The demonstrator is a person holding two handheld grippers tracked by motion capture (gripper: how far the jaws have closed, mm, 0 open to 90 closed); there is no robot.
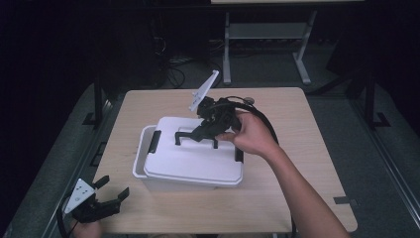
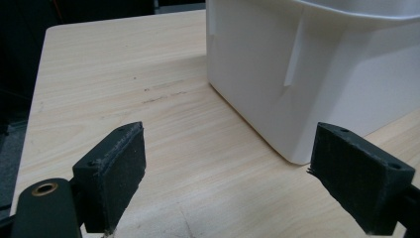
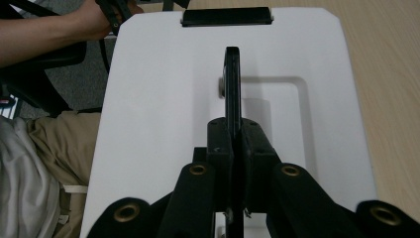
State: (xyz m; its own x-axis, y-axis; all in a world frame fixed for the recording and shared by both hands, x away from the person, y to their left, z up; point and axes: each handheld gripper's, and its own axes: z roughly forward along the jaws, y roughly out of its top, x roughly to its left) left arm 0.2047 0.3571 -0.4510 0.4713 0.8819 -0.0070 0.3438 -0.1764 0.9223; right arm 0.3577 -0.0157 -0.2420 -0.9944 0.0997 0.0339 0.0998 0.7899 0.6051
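1. Pinched flat between the right gripper's jaws: black handle at the middle of the white lid.
2. Sits askew on the white bin, shifted toward the right, with a strip of the bin's left rim uncovered.
3. Stands mid-table, black latch at the lid's left end, another at the right end by the hand.
4. Spread wide and holding nothing: left gripper, off the table's near left corner, aimed at the bin's wall.
5. Likely step: lid removal or seating, grip already made.
6. Next move calls for a straight, level lift, or a slide left to square it; a tilt could snag the lid on the rim.
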